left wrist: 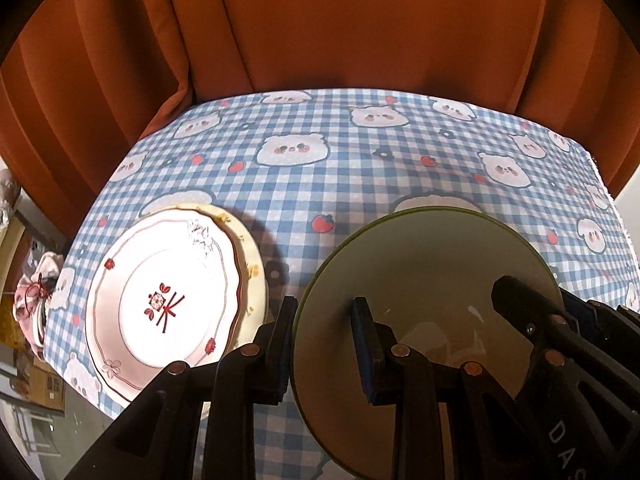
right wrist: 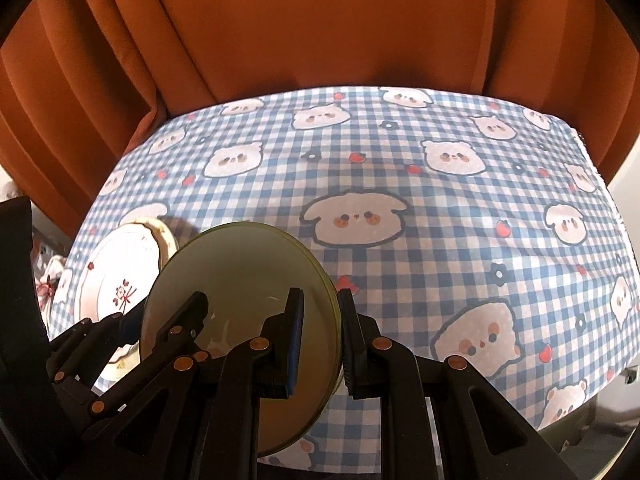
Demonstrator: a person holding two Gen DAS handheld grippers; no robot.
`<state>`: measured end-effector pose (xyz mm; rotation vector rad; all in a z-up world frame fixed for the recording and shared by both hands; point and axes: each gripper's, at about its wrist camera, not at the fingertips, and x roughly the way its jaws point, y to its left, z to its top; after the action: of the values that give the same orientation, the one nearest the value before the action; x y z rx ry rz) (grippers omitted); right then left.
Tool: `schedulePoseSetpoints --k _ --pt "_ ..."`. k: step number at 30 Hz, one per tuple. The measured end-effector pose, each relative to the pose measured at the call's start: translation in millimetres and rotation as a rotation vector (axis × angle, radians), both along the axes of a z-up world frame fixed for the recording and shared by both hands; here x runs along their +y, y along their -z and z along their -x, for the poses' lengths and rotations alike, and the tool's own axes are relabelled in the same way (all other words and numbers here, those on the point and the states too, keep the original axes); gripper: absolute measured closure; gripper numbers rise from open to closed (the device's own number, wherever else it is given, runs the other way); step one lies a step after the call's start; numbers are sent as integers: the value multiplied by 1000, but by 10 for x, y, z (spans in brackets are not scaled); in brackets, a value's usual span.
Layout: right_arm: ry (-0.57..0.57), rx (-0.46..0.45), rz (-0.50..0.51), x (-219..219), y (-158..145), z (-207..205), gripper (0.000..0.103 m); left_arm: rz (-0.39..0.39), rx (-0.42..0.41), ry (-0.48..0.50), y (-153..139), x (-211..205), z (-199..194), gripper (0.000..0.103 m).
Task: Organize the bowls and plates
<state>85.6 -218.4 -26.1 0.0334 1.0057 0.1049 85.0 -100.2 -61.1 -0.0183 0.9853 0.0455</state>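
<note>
A wide bowl [left wrist: 432,264] [right wrist: 240,268], pale inside with an olive-green rim, is held between both grippers over the checked tablecloth. My left gripper [left wrist: 325,346] [right wrist: 148,320] is shut on the bowl's left rim, one finger inside and one outside. My right gripper [right wrist: 320,340] [left wrist: 556,308] is shut on the opposite, right rim in the same way. Whether the bowl's base touches the cloth is hidden. Just left of the bowl lies a white plate [left wrist: 160,292] [right wrist: 116,272] with red flower marks, stacked on a pale yellow plate [left wrist: 256,276] [right wrist: 168,236].
The table [left wrist: 360,168] [right wrist: 440,240] wears a blue-and-white checked cloth with bear faces and strawberries. An orange curtain [left wrist: 320,32] hangs right behind its far edge. Beyond the left table edge, lower down, are a pink bundle [left wrist: 36,292] and cardboard boxes [left wrist: 44,388].
</note>
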Motion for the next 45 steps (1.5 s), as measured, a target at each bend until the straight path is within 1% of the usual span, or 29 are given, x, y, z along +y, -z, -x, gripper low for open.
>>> schedulePoseSetpoints --k 2,8,13,15,25,31,32,33,34,35,36,37,39,43,45 --pt "-12 2 8 29 19 -18 83 -9 2 -8 23 9 -14 76" --pt "-20 4 22 63 34 -66 83 -1 10 -1 45 8 -47 76" --pt "-22 -6 49 63 48 -43 83 23 29 15 122 -7 -28 76" --pt "-17 -16 63 53 68 -23 83 16 17 17 113 -30 -11 76" --pt "-16 -36 54 -28 110 24 83 -17 -33 -15 105 -77 48 76" --pt "-29 -21 22 -60 107 13 82 12 -18 -20 107 -76 64 66" --pt "-31 -16 16 -75 110 10 79 16 -16 -18 105 -80 72 64" --pt "-29 -12 11 -93 112 9 75 17 -13 -16 103 -86 79 60" --pt "-22 -6 2 -117 115 10 65 18 -8 -12 101 -88 84 56" --pt "-18 -3 -7 -136 119 16 56 17 -6 -10 96 -86 90 49" --pt "-8 -2 -26 -168 116 21 54 17 -6 -9 86 -85 98 47" --pt "1 1 -36 -192 111 26 54 19 -6 -9 92 -89 96 46" --pt "14 11 -54 -235 105 27 54 34 5 -1 87 -66 99 38" --pt "51 23 -77 -293 104 31 53 73 21 30 93 -5 86 31" --pt "71 33 -82 -300 124 26 49 95 32 47 111 18 58 27"
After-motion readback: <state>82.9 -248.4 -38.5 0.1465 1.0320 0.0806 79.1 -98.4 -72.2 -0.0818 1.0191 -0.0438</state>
